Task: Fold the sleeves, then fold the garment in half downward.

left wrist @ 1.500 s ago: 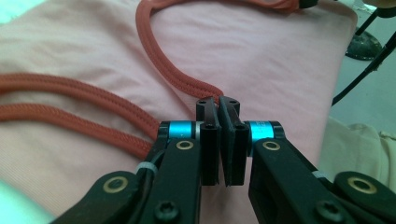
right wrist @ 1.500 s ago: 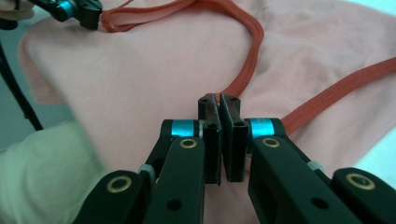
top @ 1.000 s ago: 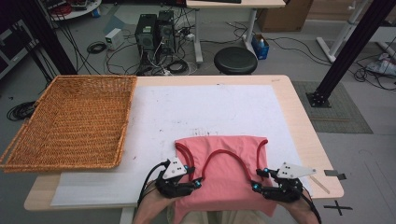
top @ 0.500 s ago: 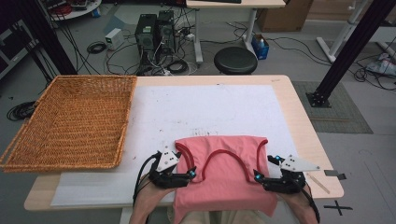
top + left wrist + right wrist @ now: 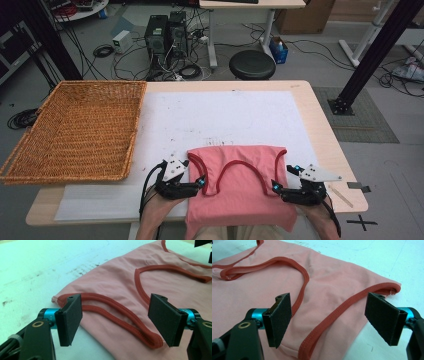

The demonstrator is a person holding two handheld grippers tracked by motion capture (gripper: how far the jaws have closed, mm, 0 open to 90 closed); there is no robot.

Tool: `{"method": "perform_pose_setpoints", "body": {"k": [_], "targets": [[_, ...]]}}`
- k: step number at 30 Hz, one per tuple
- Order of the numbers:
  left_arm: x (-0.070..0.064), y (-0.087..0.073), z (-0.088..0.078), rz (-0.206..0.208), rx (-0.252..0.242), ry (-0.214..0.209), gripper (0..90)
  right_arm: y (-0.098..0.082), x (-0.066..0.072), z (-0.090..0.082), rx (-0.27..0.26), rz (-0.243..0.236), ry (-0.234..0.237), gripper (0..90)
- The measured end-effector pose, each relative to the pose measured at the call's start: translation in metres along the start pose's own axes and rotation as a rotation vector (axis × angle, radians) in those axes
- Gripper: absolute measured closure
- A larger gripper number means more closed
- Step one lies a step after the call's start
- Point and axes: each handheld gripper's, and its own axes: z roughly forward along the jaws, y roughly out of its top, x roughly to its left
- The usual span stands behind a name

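Pink top flat on the table, a gripper at each side.

The basket (image 5: 75, 127) sits well left of the left gripper (image 5: 200, 182), whose jaws have just been opening and stand apart over the top's (image 5: 240, 190) red-edged strap (pads clear of the cloth). The top lies between both grippers on the white sheet (image 5: 220, 115). The right gripper (image 5: 276, 187), also just opened, stands wide over the other armhole edge, nothing pinched.
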Motion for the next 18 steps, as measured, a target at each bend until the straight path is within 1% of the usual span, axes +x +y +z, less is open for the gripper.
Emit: {"method": "perform_pose_setpoints", "body": {"k": [2,5,13,15,16,17,18], "targets": [[0.001,-0.001,0.0,-0.011,0.006,0.005,27.6,-0.001,0.0,0.0,0.002,-0.001,-0.005,21.5],[0.001,-0.001,-0.001,-0.016,0.008,0.012,27.6,-0.002,0.0,-0.001,0.004,0.002,-0.002,21.5],[0.01,0.009,0.002,-0.012,0.021,0.04,27.9,-0.003,-0.002,-0.005,-0.012,0.006,-0.012,21.6],[0.015,0.012,0.005,-0.027,0.032,0.045,29.1,-0.003,-0.002,-0.005,-0.01,0.003,-0.013,21.6],[0.018,0.014,0.007,-0.039,0.038,0.048,32.3,-0.004,-0.002,-0.005,-0.009,0.003,-0.014,21.6],[0.021,0.015,0.009,-0.049,0.045,0.055,34.0,-0.004,-0.002,-0.006,-0.003,0.01,-0.012,21.5],[0.025,0.017,0.011,-0.064,0.052,0.06,34.0,-0.004,-0.002,-0.006,-0.005,0.007,-0.013,21.6]]}}
